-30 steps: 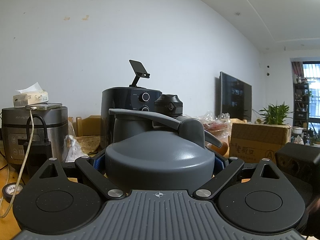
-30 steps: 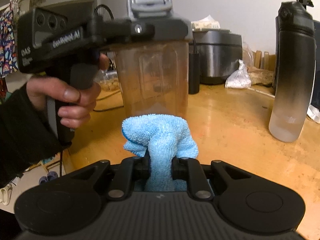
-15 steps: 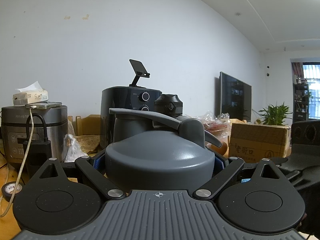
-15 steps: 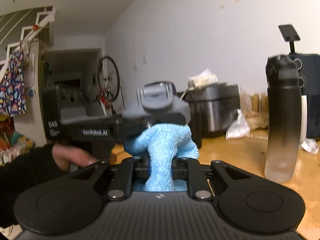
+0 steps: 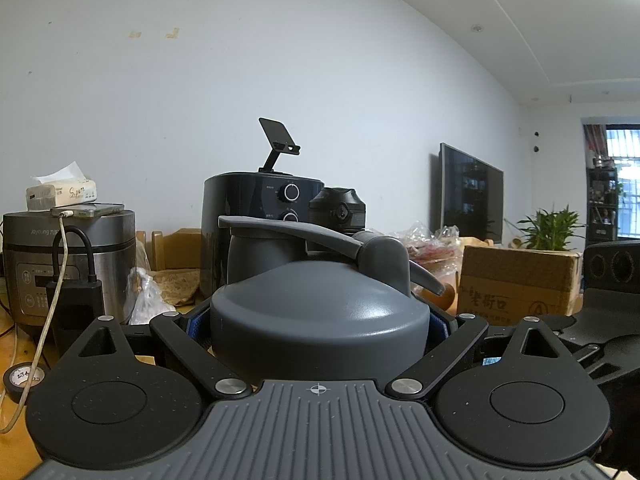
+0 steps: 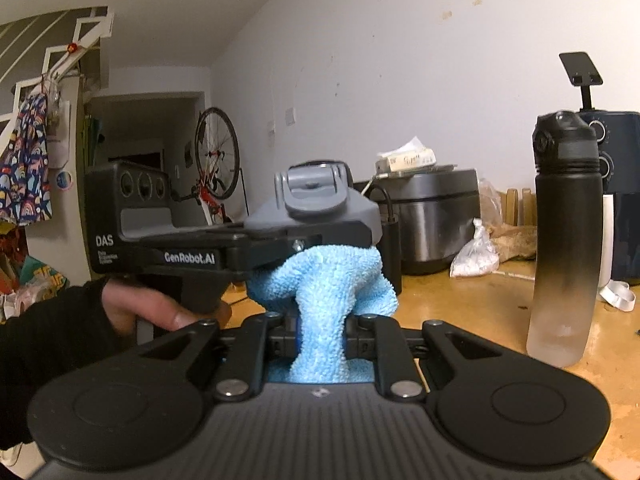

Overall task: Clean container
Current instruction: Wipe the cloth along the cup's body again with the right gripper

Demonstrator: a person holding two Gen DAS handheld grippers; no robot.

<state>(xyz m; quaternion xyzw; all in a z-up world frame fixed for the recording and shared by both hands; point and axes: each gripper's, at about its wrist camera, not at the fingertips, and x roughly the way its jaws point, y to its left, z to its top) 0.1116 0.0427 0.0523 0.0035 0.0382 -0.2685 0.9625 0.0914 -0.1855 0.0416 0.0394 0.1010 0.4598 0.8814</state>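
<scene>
bench clutter, non-task items
rice cooker [image 5: 68, 264] w/ tissue pack [image 5: 62, 192] on top; air fryer [image 5: 260, 216] behind; black bottle [image 6: 566, 240] upright on wooden table [image 6: 500, 312]; cardboard box [image 5: 516, 284], plant [image 5: 552, 228], tv [image 5: 470, 196].

The container's [image 6: 316, 208] body is hidden behind the blue cloth [image 6: 328, 300] and the left gripper [image 5: 320, 320]; only its grey lid [image 5: 320, 316] shows, which covers that gripper's fingertips.

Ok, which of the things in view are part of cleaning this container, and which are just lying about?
In the job:
- grey-lidded container, clamped in the left tongs
- fluffy blue cloth, pinched in the right tongs

Lying about:
- black-to-clear bottle
- steel rice cooker
- dark air fryer
- cardboard box
</scene>
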